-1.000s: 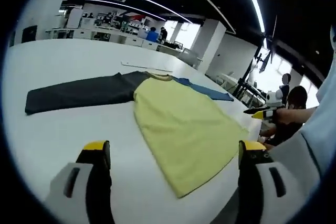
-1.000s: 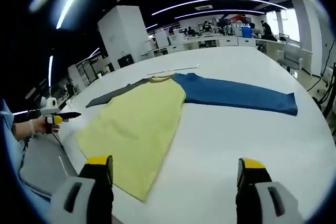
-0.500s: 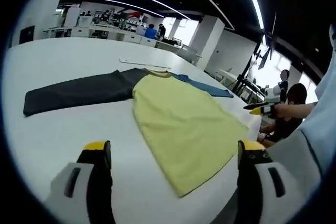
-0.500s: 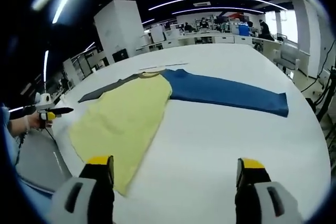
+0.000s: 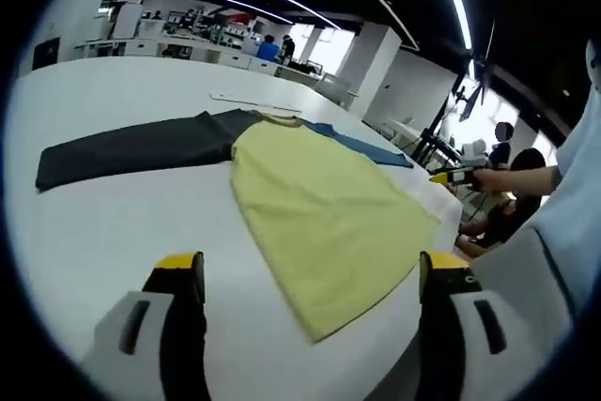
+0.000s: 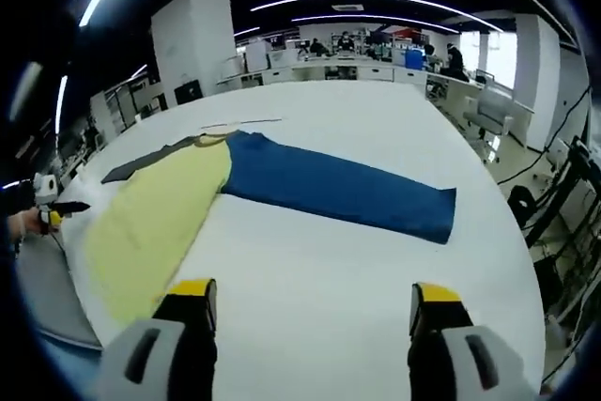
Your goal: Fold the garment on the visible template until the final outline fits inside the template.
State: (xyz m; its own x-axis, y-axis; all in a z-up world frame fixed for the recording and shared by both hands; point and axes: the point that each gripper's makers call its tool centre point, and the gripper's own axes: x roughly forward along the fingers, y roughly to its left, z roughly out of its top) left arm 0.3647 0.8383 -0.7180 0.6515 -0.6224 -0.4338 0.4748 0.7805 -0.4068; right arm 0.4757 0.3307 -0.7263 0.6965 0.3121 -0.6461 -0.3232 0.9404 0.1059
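White and broad, the table [image 6: 376, 269] carries the garment [image 5: 319, 213] spread flat, its yellow hem at the near edge. Both the left gripper [image 5: 315, 274] and right gripper [image 6: 315, 298] hover with jaws apart, holding nothing. A careless sleeve grab could drag the shirt off the edge.

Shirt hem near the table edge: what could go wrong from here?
1. The yellow shirt body has its hem corner close to the white table edge, so a careless pull could drag it over.
2. The blue sleeve and dark grey sleeve lie fully spread; folding may bunch them.
3. Both tongs, left and right, are open and hold nothing, off the cloth.
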